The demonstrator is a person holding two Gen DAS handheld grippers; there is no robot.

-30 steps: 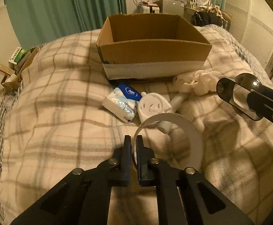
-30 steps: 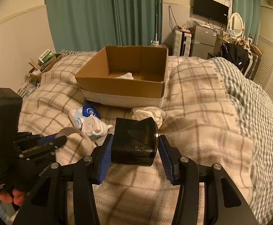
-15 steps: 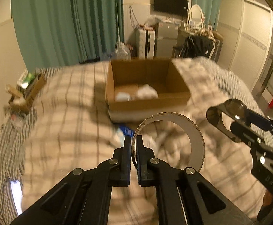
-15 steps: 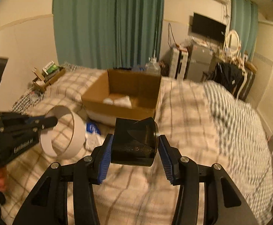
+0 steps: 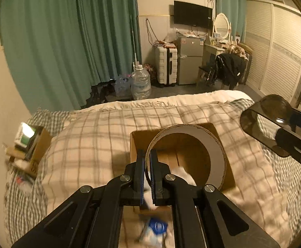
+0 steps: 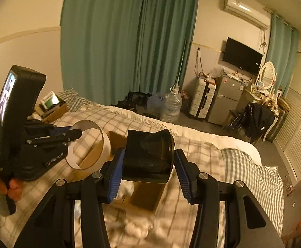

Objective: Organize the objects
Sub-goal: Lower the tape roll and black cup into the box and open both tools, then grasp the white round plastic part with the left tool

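Hovering above the cardboard box (image 5: 222, 173) for dropping, the left hand-held gripper (image 5: 147, 171) pinched a tape ring (image 5: 216, 144) while the right hand-held gripper (image 6: 147, 165) clamped a dark container (image 6: 148, 155).

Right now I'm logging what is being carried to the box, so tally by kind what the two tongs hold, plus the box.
Tape rings: 1, the tape ring, in the left tongs.
Dark containers: 1, the dark container, in the right tongs.
Cardboard boxes: 1, the cardboard box.
Total: 3.
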